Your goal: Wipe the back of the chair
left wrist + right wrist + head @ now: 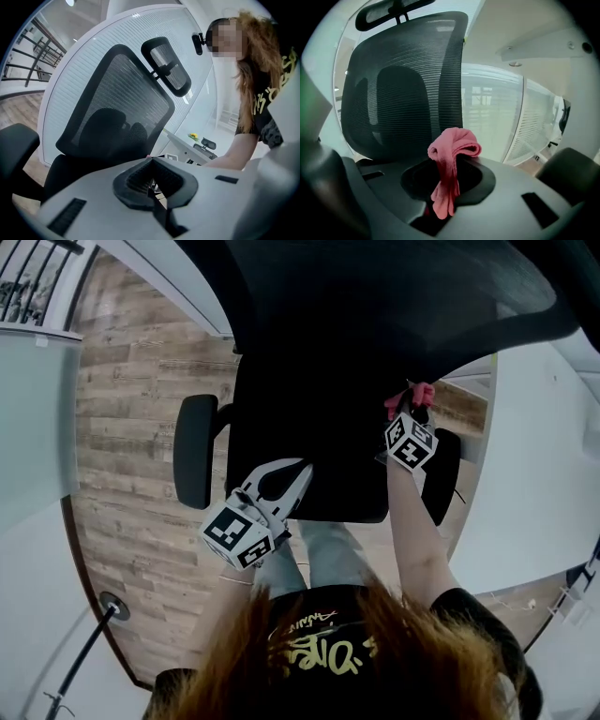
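1. a black office chair with a mesh back (pixel 309 427) stands on a wood-plank floor (pixel 131 427), directly below the person.
2. the right gripper (pixel 445 187) pinches a crumpled pink cloth (pixel 452 154), held close in front of the chair's mesh back (pixel 403 79), near its side edge.
3. the left gripper (pixel 152 190) has its jaws pressed together with nothing between them, and is at the front corner of the seat.

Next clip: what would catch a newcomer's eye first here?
The pink cloth clamped in the right gripper stands out, held up in front of the chair's black mesh backrest. The left gripper is shut and empty, by the front corner of the chair seat in the head view.
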`<state>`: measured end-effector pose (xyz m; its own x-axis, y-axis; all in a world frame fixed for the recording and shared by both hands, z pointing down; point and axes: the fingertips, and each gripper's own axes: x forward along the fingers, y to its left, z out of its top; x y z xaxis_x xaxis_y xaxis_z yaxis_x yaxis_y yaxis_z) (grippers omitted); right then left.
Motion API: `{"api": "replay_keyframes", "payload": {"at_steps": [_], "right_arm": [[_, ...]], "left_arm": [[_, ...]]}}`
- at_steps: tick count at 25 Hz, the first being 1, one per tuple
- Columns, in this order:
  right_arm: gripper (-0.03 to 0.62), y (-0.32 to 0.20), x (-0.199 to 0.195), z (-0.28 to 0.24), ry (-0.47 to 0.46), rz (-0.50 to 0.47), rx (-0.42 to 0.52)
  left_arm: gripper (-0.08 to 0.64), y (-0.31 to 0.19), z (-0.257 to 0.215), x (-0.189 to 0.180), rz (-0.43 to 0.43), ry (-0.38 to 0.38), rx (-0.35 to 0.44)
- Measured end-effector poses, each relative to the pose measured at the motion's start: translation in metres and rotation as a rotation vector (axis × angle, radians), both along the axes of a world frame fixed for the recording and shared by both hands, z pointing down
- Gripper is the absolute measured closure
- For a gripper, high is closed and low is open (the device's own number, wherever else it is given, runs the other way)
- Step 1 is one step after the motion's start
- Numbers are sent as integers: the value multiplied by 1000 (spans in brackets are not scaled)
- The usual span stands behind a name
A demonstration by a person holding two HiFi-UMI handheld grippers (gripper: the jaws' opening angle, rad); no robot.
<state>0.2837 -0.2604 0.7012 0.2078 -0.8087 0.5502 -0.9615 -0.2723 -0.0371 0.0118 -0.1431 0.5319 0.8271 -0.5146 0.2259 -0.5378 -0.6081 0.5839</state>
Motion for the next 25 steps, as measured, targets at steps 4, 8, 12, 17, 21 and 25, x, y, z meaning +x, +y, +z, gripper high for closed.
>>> {"api": "replay_keyframes", "payload": {"at_steps": [4,8,12,17,21,25], "right_arm": [[525,-9,-3,3,26,-18,-8],[525,-13,-11,4,50,-21,-4],[525,-24,-34,1,64,-58,2],[525,-34,-59,2,50,-53,7],[525,-49,-101,-1,53,-162,24],[525,-57,-137,1,43,-191,35]], "left_arm": [[568,0,-1,-1,11,-4,16],[568,-3,3,-13,-2,-15,19],[568,-4,3,-23,-13,-9,14],[568,-5,1,-41,-19,-19,32],[568,-8,4,-64,-52,-19,28],[568,-8,9,-86,-73,-16,25]]}}
